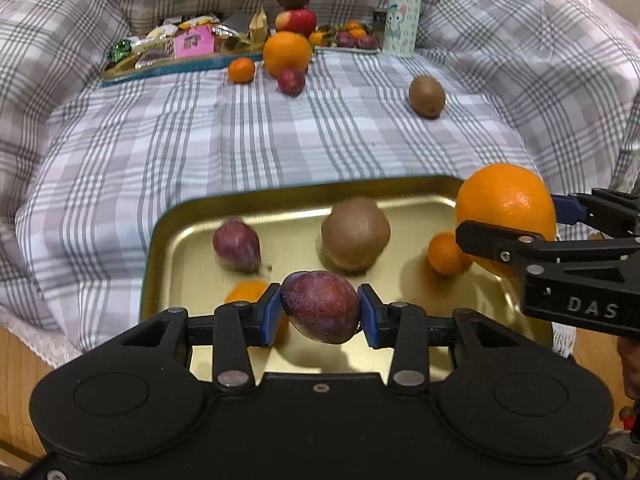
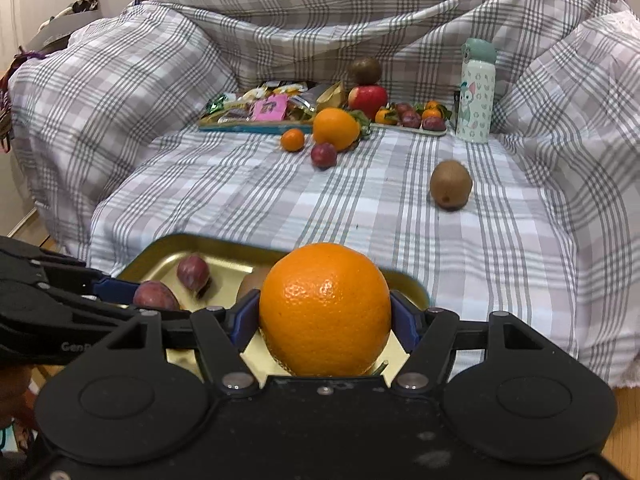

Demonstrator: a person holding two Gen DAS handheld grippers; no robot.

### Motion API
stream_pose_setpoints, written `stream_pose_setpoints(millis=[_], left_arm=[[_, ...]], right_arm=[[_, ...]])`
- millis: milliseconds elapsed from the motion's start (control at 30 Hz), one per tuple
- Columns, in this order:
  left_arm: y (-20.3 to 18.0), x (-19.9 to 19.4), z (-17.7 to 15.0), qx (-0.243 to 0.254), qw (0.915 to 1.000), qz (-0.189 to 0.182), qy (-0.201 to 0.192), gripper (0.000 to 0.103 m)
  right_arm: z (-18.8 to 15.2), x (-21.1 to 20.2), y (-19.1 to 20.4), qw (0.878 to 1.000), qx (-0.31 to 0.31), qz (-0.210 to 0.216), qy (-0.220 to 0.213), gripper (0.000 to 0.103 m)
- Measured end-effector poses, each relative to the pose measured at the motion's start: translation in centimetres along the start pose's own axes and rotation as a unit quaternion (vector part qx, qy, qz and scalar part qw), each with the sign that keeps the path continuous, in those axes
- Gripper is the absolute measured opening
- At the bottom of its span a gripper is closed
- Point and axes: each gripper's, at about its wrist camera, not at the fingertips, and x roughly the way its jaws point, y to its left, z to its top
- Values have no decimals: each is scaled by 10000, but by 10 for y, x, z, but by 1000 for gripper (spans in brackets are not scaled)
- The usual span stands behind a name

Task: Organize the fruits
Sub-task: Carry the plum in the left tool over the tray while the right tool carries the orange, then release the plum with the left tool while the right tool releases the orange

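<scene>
Left wrist view: the left gripper (image 1: 320, 312) clamps a plum (image 1: 321, 306) over the gold tray (image 1: 400, 192), with a kiwi (image 1: 355, 234) just ahead.
Right wrist view: the right gripper (image 2: 325, 320) grips an orange (image 2: 325, 309) above the tray's right end.
Risk: released from height, either fruit could roll, knock the fruit already in the tray, or escape over the low rim.
</scene>
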Motion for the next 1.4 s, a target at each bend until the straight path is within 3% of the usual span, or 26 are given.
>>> stream_pose_setpoints(millis=[367, 733, 1167, 1400], left_arm=[[-4, 3, -24, -12, 9997, 241, 46, 49], [-2, 8, -29, -77, 9995, 241, 182, 49], [-3, -4, -31, -74, 9997, 205, 64, 49], [-1, -9, -31, -146, 9997, 193, 16, 49]], right_arm=[[-36, -4, 5, 9993, -70, 81, 360, 70], [-55, 11, -1, 9970, 12, 32, 773, 70], [-58, 3, 1, 9964, -72, 57, 847, 70], [-52, -10, 3, 9979, -86, 60, 634, 67]])
